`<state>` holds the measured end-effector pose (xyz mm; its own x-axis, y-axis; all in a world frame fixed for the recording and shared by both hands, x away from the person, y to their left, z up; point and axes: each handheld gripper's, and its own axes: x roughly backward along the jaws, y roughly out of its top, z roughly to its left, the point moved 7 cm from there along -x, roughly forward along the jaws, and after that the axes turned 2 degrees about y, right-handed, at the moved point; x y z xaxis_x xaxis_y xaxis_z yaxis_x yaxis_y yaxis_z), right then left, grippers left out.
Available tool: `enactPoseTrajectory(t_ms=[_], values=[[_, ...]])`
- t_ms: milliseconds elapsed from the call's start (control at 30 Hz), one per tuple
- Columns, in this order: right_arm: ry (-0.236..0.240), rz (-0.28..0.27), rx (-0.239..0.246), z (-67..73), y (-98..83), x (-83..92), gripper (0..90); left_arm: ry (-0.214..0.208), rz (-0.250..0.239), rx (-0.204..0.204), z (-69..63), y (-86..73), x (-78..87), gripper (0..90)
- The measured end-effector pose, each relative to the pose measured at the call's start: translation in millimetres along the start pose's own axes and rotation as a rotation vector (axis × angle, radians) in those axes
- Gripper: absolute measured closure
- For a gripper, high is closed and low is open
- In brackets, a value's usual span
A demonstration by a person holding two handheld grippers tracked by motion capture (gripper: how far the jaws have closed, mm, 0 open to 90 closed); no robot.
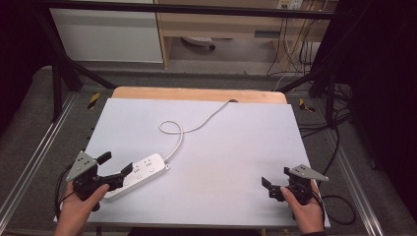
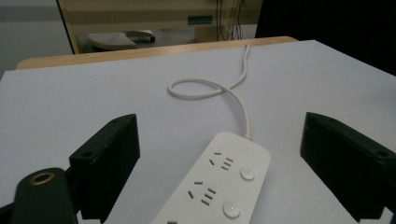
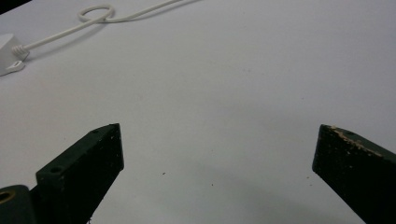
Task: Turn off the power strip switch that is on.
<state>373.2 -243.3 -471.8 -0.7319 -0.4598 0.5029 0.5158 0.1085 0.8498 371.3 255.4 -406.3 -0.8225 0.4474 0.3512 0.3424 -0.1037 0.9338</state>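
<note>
A white power strip (image 1: 141, 171) lies flat at the front left of the white table top (image 1: 226, 147). Its white cord (image 1: 172, 129) makes one loop and runs to a hole at the table's far edge. My left gripper (image 1: 116, 163) is open and sits at the strip's near end, one jaw on each side. In the left gripper view the strip (image 2: 219, 179) lies between the wide-apart jaws of that gripper (image 2: 222, 121), apart from both. My right gripper (image 1: 276, 177) is open at the front right with nothing in it. Its own view shows this gripper (image 3: 219, 132) over bare table, with the strip's end (image 3: 7, 51) far off.
A wooden strip (image 1: 196, 93) edges the table's far side. Black frame bars (image 1: 59, 73) and floor cables (image 1: 339, 147) surround the table. A pale cabinet (image 1: 108, 34) and wooden furniture (image 1: 221, 24) stand behind.
</note>
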Motion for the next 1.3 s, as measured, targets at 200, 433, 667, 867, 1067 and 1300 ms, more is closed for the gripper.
enactPoseTrajectory(t_ms=[200, 433, 667, 867, 1067, 1300], values=[[-0.004, 0.017, -0.003, -2.4, -0.8, -3.7, 3.2, -0.011, 0.020, -0.012, -1.9, -10.1, -17.5, 27.1], [-0.005, 0.040, 0.004, -0.7, -1.8, -10.4, 3.3, -0.011, 0.056, -0.012, 3.8, -18.1, -22.6, 48.1], [0.000, 0.059, 0.021, 2.7, -2.8, -14.8, 3.3, -0.048, 0.119, -0.033, -2.3, -30.4, -28.6, 71.2], [-0.001, 0.060, 0.025, 2.6, -3.0, -15.8, 3.3, -0.090, 0.148, -0.026, -6.0, -35.3, -30.2, 84.4], [-0.003, 0.061, 0.025, 2.8, -3.1, -15.8, 3.3, -0.106, 0.183, -0.011, -6.1, -41.4, -31.4, 90.0], [0.000, 0.069, 0.030, 3.3, -3.8, -16.6, 3.3, -0.118, 0.215, -0.003, -6.4, -44.9, -32.3, 90.0]])
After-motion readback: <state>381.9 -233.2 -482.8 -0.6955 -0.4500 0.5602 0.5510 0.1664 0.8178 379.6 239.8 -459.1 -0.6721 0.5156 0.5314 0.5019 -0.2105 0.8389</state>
